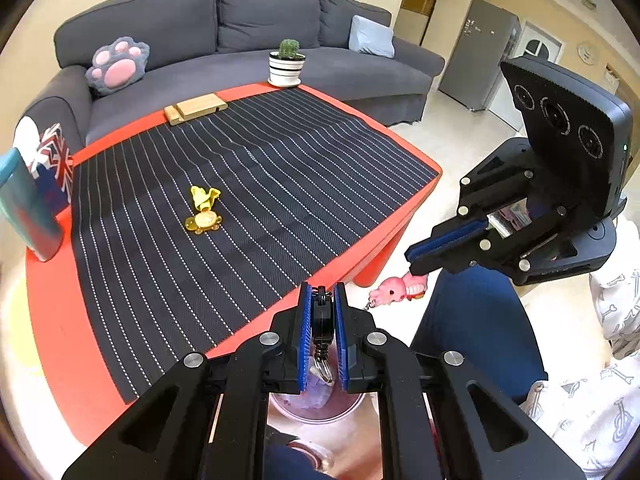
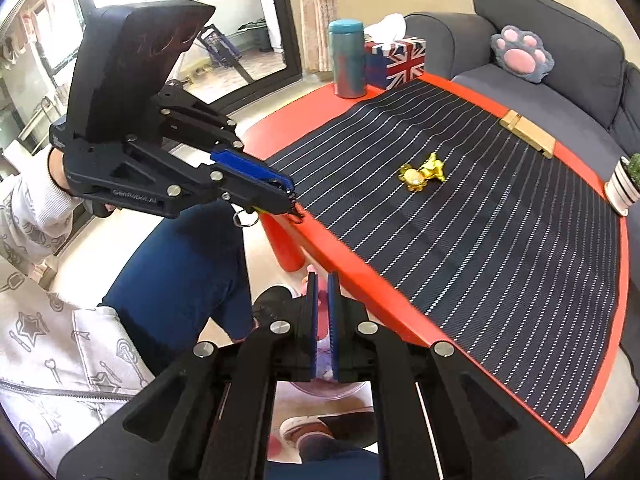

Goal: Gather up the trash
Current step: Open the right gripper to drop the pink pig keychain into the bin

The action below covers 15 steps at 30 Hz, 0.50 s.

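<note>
My left gripper (image 1: 322, 294) is shut on a black clip with a key ring (image 1: 322, 320), held off the near edge of the red table (image 1: 56, 320) above a clear bin (image 1: 320, 408) on the floor. It also shows in the right wrist view (image 2: 290, 196). My right gripper (image 2: 321, 280) is shut on a pink toy (image 1: 394, 290), which hangs below its fingers just off the table's edge. The bin (image 2: 324, 390) lies under it. A yellow gold wrapper (image 1: 203, 210) lies on the striped mat (image 1: 260, 184); it also shows in the right wrist view (image 2: 422, 172).
On the table stand a teal bottle (image 2: 347, 58), a Union Jack tissue box (image 2: 400, 62), a wooden block (image 1: 196, 108) and a potted cactus (image 1: 287, 62). A grey sofa (image 1: 240, 32) curves behind. The person's legs (image 1: 476, 328) and shoes (image 2: 304, 432) are beside the bin.
</note>
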Each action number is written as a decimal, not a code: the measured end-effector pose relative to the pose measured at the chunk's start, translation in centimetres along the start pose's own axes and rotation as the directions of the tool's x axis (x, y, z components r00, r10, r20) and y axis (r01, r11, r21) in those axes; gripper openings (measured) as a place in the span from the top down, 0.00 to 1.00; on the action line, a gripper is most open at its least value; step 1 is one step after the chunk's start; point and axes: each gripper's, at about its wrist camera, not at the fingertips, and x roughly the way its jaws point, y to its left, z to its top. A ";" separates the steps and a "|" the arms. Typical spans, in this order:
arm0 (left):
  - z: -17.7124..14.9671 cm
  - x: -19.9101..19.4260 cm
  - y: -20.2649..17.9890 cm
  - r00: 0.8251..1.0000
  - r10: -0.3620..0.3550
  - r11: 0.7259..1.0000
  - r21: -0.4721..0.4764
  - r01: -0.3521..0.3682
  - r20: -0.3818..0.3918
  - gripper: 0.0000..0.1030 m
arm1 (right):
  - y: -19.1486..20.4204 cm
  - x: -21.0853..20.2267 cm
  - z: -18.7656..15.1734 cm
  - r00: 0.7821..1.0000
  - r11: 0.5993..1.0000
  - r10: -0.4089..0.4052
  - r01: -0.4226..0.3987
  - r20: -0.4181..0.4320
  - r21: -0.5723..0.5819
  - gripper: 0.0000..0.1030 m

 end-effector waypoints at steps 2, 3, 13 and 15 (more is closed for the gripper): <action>-0.1 0.0 0.1 1.000 0.002 1.000 -0.004 -0.002 0.001 0.90 | 0.2 0.3 0.0 1.000 1.000 -0.008 0.008 -0.008 -0.008 0.95; -0.1 0.0 0.2 1.000 0.002 1.000 -0.006 -0.002 0.001 0.90 | 0.2 0.4 0.0 1.000 1.000 -0.012 0.012 -0.013 -0.008 0.94; -0.3 0.3 0.1 1.000 -0.009 1.000 -0.006 0.009 -0.011 0.90 | -1.3 0.0 0.1 0.995 0.993 -0.099 0.099 0.008 0.058 0.06; -0.3 0.4 0.1 1.000 -0.012 1.000 -0.006 0.012 -0.012 0.90 | -1.4 -0.1 0.1 0.995 0.993 -0.102 0.101 0.009 0.064 0.05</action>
